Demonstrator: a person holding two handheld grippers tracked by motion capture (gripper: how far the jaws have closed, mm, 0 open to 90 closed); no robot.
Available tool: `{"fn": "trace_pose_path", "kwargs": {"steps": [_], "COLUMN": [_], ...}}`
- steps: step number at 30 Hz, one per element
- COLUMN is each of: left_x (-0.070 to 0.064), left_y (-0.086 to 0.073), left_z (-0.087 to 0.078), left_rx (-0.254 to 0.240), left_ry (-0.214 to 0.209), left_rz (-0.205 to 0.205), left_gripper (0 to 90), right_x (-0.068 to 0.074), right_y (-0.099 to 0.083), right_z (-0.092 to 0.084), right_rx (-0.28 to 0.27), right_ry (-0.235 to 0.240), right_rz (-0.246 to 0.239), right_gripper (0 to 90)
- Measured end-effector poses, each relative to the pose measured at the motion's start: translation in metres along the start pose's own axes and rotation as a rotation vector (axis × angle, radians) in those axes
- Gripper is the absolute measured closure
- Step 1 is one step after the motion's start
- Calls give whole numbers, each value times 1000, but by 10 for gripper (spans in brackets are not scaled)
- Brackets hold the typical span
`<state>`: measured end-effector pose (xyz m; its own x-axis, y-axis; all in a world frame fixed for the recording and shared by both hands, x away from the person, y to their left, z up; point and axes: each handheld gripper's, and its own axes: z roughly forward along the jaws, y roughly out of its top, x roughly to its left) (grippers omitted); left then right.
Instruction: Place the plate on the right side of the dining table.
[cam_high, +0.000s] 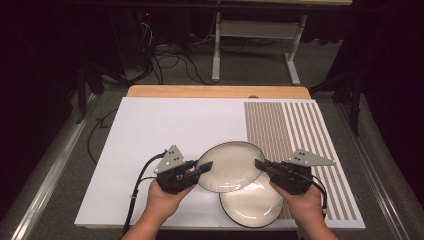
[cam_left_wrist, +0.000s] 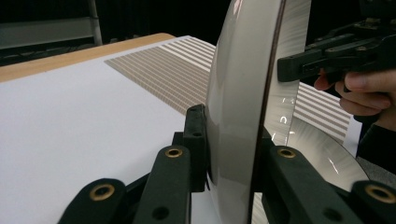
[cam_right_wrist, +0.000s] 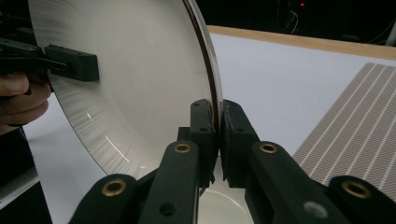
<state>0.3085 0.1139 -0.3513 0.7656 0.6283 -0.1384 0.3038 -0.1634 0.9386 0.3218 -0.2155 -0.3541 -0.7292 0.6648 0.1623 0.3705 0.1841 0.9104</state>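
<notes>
Your left gripper (cam_high: 204, 167) and right gripper (cam_high: 261, 165) each clamp opposite rims of the upper plate (cam_high: 229, 165), tilted above the lower plate (cam_high: 252, 205) on the white mat (cam_high: 150, 130).

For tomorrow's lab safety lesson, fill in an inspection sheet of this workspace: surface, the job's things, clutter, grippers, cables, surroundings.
Surface: white mat with a striped panel at the right, on a wooden table.
Job's things: upper plate held at both rims, overlapping the lower plate on the mat.
Clutter: nothing seen.
Grippers: left gripper and right gripper both shut on the upper plate.
Cables: a black cable trails from the left gripper.
Surroundings: floor cables and a table frame behind.
</notes>
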Motion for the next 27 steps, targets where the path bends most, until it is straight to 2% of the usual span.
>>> {"fn": "trace_pose_path", "kwargs": {"steps": [5, 11, 18, 23, 27], "left_x": [-1, -4, -8, -14, -17], "left_y": [14, 29, 48, 59, 64], "left_z": [18, 44, 81, 109, 130], "left_rx": [-4, 5, 53, 66, 70], "left_ry": [-14, -30, -52, -67, -78], "left_rz": [-4, 21, 63, 88, 92], "left_gripper": [771, 771, 763, 758, 754], "right_x": [-14, -32, -54, -73, -85], "right_y": [7, 12, 10, 5, 3], "right_z": [-11, -25, -44, -59, -69], "right_rx": [-22, -40, -62, -89, -94], "right_ry": [-33, -77, -141, -178, -217], "right_rz": [-3, 0, 12, 38, 46], "right_gripper": [866, 864, 864, 864, 863]}}
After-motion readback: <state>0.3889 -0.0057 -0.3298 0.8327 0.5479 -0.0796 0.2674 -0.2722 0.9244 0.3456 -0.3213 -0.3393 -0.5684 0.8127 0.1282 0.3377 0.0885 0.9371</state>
